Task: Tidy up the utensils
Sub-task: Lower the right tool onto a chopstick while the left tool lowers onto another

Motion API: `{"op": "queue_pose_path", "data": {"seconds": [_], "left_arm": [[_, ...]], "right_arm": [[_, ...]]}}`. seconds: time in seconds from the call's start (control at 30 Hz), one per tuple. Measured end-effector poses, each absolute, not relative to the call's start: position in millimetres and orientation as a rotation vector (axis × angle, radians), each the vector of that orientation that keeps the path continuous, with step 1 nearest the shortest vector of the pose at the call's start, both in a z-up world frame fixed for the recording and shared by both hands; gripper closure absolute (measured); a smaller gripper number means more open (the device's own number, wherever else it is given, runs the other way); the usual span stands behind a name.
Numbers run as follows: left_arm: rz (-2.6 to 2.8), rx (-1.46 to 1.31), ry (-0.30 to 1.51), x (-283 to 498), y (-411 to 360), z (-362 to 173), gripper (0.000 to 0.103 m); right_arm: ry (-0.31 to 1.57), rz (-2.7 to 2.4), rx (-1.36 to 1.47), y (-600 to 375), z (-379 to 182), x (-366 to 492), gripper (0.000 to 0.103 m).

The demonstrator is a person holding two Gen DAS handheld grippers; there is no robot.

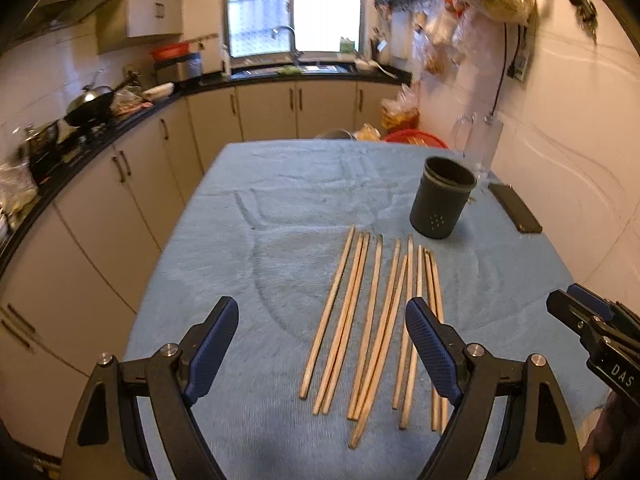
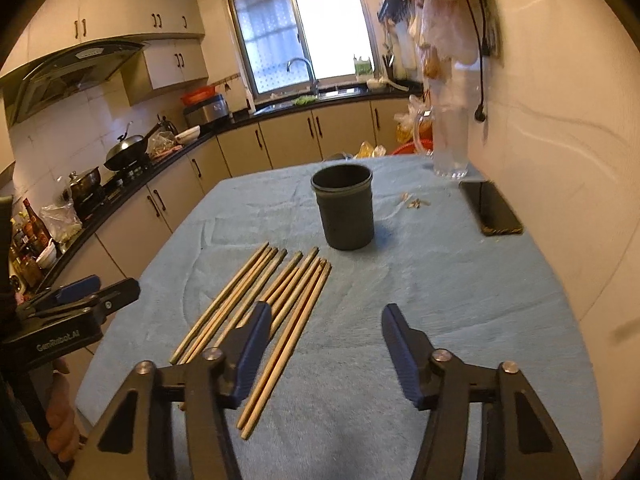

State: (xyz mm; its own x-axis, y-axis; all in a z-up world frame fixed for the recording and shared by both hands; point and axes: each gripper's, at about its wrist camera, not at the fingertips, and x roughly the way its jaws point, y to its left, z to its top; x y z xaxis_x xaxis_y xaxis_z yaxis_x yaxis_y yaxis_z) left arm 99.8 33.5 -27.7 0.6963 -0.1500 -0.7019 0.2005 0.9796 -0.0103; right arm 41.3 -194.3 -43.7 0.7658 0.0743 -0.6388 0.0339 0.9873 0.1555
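Observation:
Several wooden chopsticks (image 1: 372, 320) lie side by side on the blue cloth-covered table (image 1: 260, 220); they also show in the right wrist view (image 2: 280, 312). A dark cylindrical holder (image 1: 442, 198) stands upright and empty just beyond them, also seen in the right wrist view (image 2: 344, 206). My left gripper (image 1: 322, 320) is open above the near ends of the chopsticks. My right gripper (image 2: 324, 324) is open, with the rightmost chopsticks by its left finger (image 2: 250, 352). The right gripper shows at the right edge of the left wrist view (image 1: 576, 312).
A black phone (image 2: 490, 208) lies at the table's right edge near the wall. A clear glass pitcher (image 2: 448, 140) stands at the far right corner. Small scraps (image 2: 414, 202) lie beside the holder. Kitchen counters, a wok and a sink run along the left and back.

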Motion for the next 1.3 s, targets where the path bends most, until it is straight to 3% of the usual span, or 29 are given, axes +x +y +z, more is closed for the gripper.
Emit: {"op": "queue_pose_path", "data": {"seconds": [0.33,0.47,0.63,0.8,1.07,1.3], "left_arm": [[-0.332,0.122,0.95,190.3,19.9,-68.1,0.034],[-0.329,0.203,1.012,223.8,5.8,-87.0,0.049],[-0.385,0.246,1.065,256.2,-6.9,-103.0,0.057],[-0.398,0.238,1.119,278.0,-11.9,-116.4,0.073],[-0.432,0.214,1.163,287.7,-11.6,-118.3,0.078],[-0.406,0.266,1.17,298.0,-25.1,-122.1,0.079]], "right_arm": [[0.835,0.051,0.237,-201.0,-84.8,110.7,0.054],[0.899,0.056,0.283,-205.6,-103.8,142.5,0.059],[0.969,0.06,0.285,-203.1,-122.7,172.8,0.065],[1.022,0.066,0.269,-194.7,-137.9,194.4,0.072],[1.057,0.044,0.264,-190.0,-147.1,214.4,0.083],[1.096,0.019,0.163,-169.9,-146.6,230.2,0.084]]}}
